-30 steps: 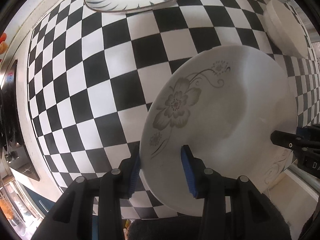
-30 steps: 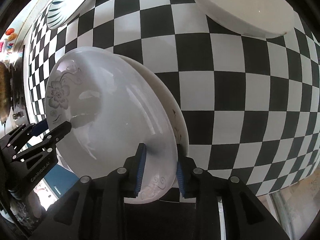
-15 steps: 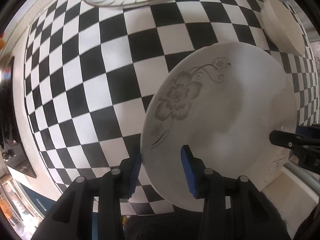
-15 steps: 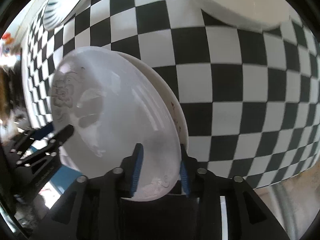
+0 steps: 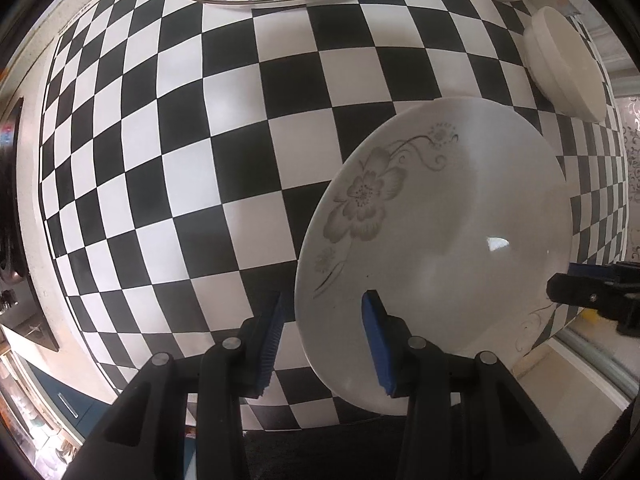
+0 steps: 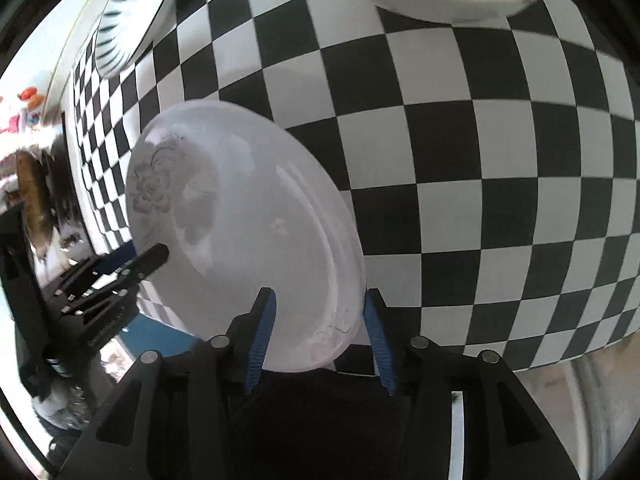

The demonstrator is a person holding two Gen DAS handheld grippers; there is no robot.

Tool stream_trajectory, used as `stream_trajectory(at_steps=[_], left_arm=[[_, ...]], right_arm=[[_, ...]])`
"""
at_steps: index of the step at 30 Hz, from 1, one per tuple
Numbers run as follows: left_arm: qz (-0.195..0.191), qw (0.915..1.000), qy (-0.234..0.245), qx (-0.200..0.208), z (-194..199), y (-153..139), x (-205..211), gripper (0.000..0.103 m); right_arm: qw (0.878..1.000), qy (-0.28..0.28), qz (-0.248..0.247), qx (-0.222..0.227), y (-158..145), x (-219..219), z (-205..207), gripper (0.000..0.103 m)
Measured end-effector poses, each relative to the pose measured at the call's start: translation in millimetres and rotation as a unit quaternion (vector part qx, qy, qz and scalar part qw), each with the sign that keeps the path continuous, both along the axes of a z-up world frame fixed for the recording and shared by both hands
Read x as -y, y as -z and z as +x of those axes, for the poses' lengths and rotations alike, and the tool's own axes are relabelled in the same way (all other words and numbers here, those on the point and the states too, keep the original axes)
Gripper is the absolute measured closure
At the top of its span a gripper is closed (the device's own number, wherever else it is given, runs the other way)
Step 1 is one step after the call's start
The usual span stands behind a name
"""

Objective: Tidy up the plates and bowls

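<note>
The left gripper [image 5: 324, 340] points steeply down, its blue-padded fingers [image 5: 376, 344] clamped on a plate's rim; the right gripper [image 6: 318, 330] tilts down too, its jaws just having opened, straddling the rim.

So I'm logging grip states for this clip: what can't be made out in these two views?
- Left wrist: underside of the white flower-printed plate, hidden by the plate itself, so the left gripper's grip is unconfirmed.
- Left wrist: the right gripper, cut off at the right edge.
- Right wrist: whether a second plate lies beneath is blurred; the right gripper's jaws have just been opening around the rim.
</note>
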State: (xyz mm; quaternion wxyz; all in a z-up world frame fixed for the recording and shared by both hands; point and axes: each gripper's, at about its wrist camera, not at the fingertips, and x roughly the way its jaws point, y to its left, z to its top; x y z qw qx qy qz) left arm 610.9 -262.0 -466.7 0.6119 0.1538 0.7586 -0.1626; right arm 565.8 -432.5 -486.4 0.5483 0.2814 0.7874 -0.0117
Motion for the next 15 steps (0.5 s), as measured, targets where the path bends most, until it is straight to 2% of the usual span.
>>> stream_trajectory(at_steps=[4,6,9,12,15], left_arm=[[-0.006,0.9999,-0.007,0.011,2,-13,-8,0.066],[-0.019,0.9992,-0.019,0.031,6,-28,-14,0.066],[-0.031,0.9965,-0.038,0.068,19,-49,-24,0.066],[-0.046,0.9901,-0.069,0.113,45,-70,-34,0.065],[-0.07,0.9871,-0.095,0.108,75,-76,-40,0.065]], right_arm=[[0.999,-0.029,-0.038,0.011,-10,-16,7,0.054],[0.997,-0.041,-0.062,0.027,-22,-23,15,0.054],[0.99,-0.048,-0.09,0.093,-46,-31,30,0.054],[0.98,-0.055,-0.107,0.162,-70,-39,55,0.052],[0.973,-0.051,-0.115,0.192,-82,-39,92,0.048]])
